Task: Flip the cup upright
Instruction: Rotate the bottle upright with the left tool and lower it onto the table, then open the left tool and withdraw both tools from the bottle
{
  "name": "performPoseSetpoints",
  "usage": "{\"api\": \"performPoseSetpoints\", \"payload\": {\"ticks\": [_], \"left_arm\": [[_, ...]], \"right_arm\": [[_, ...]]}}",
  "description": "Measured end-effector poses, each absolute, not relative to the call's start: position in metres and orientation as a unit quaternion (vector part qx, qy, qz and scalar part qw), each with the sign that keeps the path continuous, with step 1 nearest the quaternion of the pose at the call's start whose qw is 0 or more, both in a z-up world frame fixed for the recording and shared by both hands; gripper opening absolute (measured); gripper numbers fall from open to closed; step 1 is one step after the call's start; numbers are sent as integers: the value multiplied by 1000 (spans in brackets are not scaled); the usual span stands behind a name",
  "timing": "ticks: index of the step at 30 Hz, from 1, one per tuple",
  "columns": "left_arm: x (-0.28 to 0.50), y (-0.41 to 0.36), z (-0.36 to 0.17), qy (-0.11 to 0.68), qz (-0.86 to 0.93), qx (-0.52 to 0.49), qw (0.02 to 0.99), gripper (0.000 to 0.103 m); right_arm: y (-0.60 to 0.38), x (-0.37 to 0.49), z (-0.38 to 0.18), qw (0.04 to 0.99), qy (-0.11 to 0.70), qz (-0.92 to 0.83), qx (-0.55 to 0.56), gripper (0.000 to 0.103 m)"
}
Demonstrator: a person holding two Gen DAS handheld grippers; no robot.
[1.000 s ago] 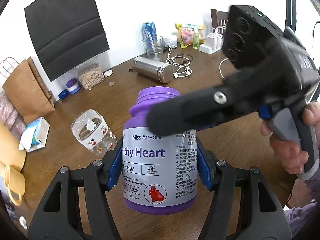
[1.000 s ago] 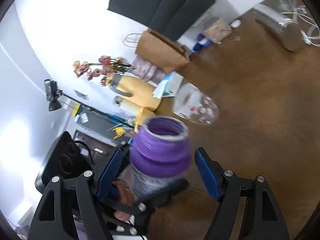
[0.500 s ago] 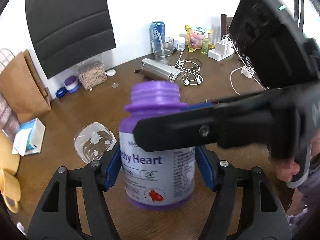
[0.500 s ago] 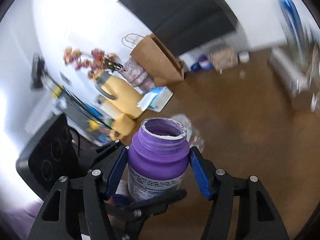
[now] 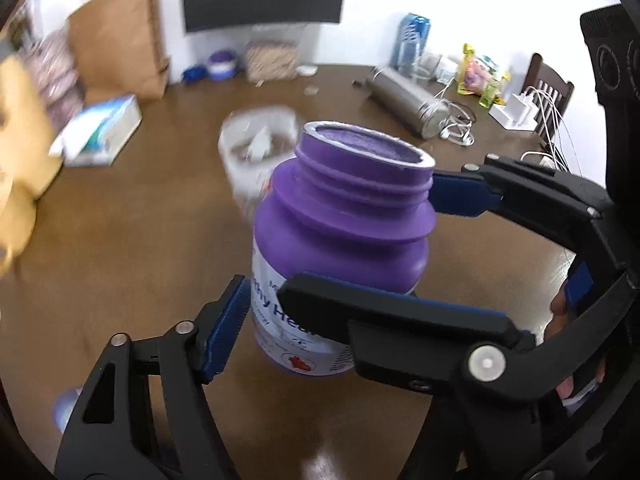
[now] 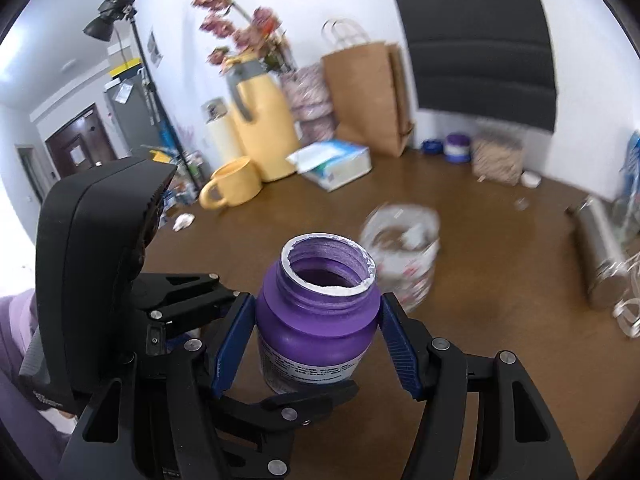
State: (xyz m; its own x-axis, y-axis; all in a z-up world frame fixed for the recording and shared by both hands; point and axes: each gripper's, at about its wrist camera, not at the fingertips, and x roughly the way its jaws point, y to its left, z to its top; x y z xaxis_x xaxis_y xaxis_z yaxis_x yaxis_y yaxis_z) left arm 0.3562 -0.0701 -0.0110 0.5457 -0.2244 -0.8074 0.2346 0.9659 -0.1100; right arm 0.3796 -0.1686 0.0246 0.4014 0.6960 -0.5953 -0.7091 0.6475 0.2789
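A purple open-topped bottle with a white label [image 5: 340, 240] [image 6: 316, 320] stands upright on the brown table. My right gripper [image 6: 316, 332] is shut on its shoulder; its fingers [image 5: 460, 196] cross the left wrist view. My left gripper [image 5: 320, 320] holds the bottle lower down; its left pad touches the label, its right finger is hidden. A clear glass cup with red and white prints [image 5: 258, 152] [image 6: 404, 252] stands upright just behind the bottle, blurred.
A steel flask [image 5: 404, 100] lies at the back right beside earphones and cables. A tissue box [image 6: 332, 164], yellow jug [image 6: 260, 128], yellow mug [image 6: 232, 184] and brown paper bag [image 6: 368, 96] line the far left. A blue can [image 5: 412, 44] stands behind.
The right gripper has closed on the bottle's shoulder. The left camera has tilted and now looks down on the bottle's mouth. The glass cup, earlier lying on its side, now stands with its mouth up.
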Motion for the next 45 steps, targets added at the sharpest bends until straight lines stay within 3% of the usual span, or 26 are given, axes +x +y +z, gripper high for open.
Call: {"api": "performPoseSetpoints", "payload": {"ticks": [12,23,31,33,45], "left_arm": [[272,-61,-49,445,-149,-9,883,60],[242,-61,-58,411,-178,-11,894,61],[228,-64,-64,426,-192,-16,884,67],[224,-65,-65,426,-188,-14,885,74],[192,-49,-58,402,-177,-27,898,75]], "right_arm": [[-151,296,-12,816,372,442,-28,68],[-156,266,-24,814,385,435,-5,71],[-168,251,-32,814,398,422,32,73],[-174,247,-31,818,396,415,42,76],[-194,213,-19,852,354,380,62,80]]}}
